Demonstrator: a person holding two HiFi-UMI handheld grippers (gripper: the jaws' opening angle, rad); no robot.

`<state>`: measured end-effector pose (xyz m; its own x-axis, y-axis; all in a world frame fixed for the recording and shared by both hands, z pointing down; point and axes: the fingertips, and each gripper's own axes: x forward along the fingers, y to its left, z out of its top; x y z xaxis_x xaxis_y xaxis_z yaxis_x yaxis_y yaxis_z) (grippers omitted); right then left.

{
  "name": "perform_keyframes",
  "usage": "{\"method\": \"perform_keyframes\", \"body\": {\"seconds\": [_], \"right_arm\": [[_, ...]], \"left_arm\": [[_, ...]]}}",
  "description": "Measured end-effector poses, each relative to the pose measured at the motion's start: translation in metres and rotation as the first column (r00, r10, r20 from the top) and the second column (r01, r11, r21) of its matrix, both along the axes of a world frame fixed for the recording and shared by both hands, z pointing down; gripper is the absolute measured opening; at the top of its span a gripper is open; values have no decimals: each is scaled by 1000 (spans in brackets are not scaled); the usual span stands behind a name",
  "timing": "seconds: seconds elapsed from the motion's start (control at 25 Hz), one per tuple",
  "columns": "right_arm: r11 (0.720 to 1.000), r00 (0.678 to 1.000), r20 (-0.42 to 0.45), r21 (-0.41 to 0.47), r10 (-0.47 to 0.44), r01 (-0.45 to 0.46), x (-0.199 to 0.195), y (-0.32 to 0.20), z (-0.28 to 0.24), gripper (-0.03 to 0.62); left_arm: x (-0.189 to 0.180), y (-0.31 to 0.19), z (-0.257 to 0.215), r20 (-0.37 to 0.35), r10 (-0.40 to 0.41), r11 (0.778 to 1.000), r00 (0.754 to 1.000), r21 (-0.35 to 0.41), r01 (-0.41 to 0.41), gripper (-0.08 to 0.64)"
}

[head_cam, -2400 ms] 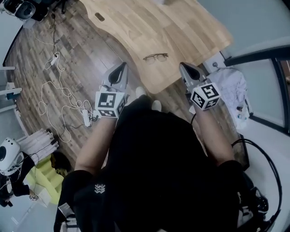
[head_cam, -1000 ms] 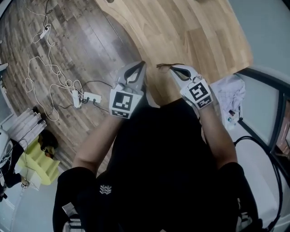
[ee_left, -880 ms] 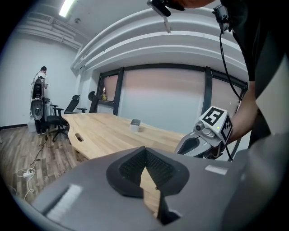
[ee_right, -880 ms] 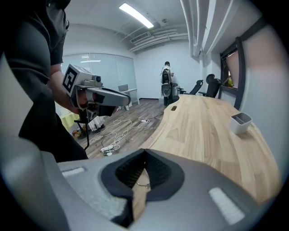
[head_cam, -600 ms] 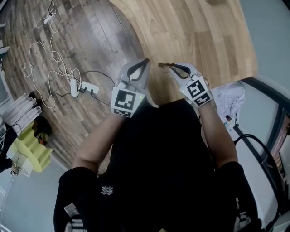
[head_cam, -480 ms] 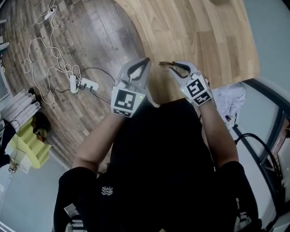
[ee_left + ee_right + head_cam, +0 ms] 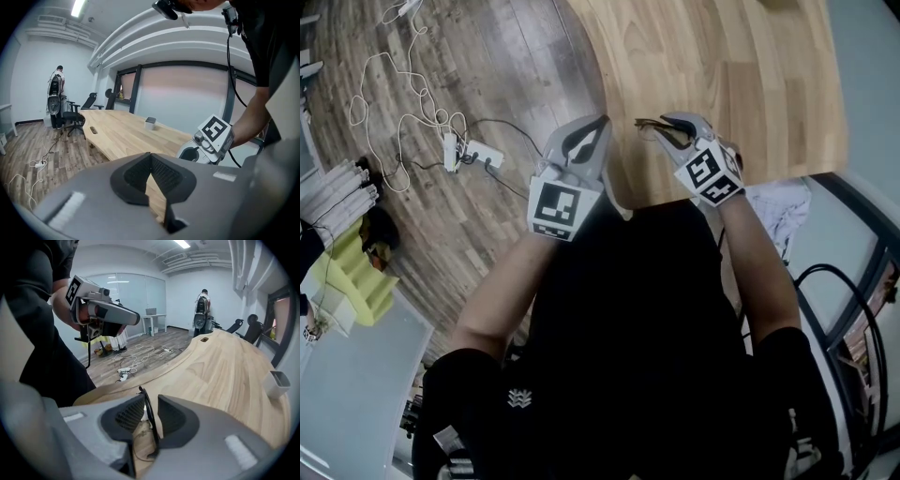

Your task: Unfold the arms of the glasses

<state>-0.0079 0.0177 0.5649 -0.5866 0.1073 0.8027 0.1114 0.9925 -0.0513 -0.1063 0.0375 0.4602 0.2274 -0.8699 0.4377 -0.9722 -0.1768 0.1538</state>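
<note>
- The wooden bench fills the top of the head view.
- The left gripper, clenched on nothing, is at the bench's near edge.
- The right gripper has its jaws opening.
- The glasses stand between the right gripper's jaws, over the bench edge.

An office meeting room. Beyond the left claw a long wooden counter runs to swivel chairs at its far end. Dark-framed glazed walls stand behind, with a strip light overhead. Left of the claw, a power strip lies on the plank floor.
</note>
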Motion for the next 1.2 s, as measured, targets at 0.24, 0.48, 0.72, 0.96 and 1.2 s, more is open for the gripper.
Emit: {"method": "perform_keyframes", "body": {"seconds": [0.24, 0.48, 0.72, 0.96, 1.2], "right_arm": [[999, 999, -12, -17, -31, 31, -4, 1, 8, 80], [997, 995, -56, -18, -80, 79, -6, 1, 17, 60], [994, 994, -70, -73, -86, 81, -4, 4, 21, 43], [994, 995, -56, -81, -83, 79, -5, 6, 16, 14], [997, 999, -3, -56, -50, 49, 7, 3, 6, 14]], "left_arm": [[1, 6, 4, 0, -28, 999, 1000, -16, 28, 8], [-4, 7, 9, 2, -38, 999, 999, -31, 38, 8], [-3, 4, 12, -5, -40, 998, 999, -40, 39, 8], [2, 0, 22, -11, -12, 998, 1000, -68, 11, 8], [25, -8, 35, -9, 66, 994, 998, -81, -67, 8]]}}
